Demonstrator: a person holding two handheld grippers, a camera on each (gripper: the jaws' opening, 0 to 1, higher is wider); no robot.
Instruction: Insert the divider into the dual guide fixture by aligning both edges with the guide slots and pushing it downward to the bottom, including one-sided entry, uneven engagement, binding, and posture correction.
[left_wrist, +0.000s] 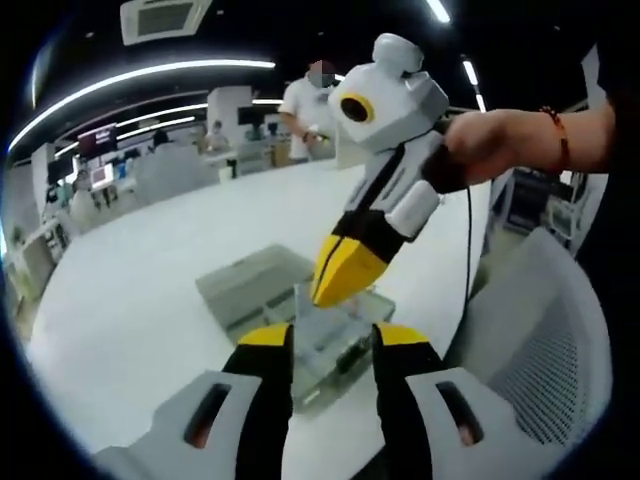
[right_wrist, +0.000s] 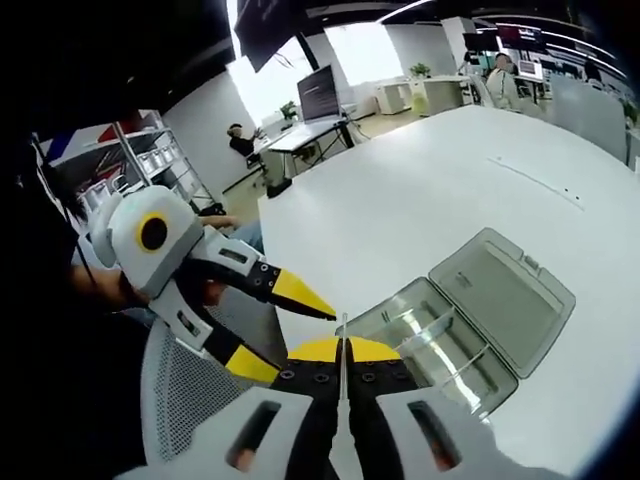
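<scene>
Nearest in the left gripper view, the left claw (left_wrist: 333, 345) stands with its 2 yellow-tipped jaws wide apart and nothing between them, hovering just on the near side of the clear plastic fixture box (left_wrist: 335, 335). In the right gripper view the right claw (right_wrist: 343, 348) has its jaws pressed nearly together on a thin, clear divider (right_wrist: 343, 335), whose upper edge pokes up as a fine line between the tips, held above the near-left corner of the box (right_wrist: 425, 335). The same right claw (left_wrist: 345, 270) comes down into the left gripper view from above the box, its yellow tips closed and pointing at the box's top, with a person's hand (left_wrist: 485, 145) gripping its handle. The box sits on the white bench (right_wrist: 400, 200), lid (right_wrist: 505, 285) swung open flat on the far side, and 1 clear partition (right_wrist: 440, 335) already stands across its inside. To the left of the box in the right gripper view, the left claw (right_wrist: 290, 330) shows its jaws spread, over a mesh-backed chair (right_wrist: 190, 385). That chair (left_wrist: 545, 350) sits just beside the bench edge. Beyond the box the bench runs bare; farther off a person in a white shirt (left_wrist: 310, 105) stands among desks and monitors.
</scene>
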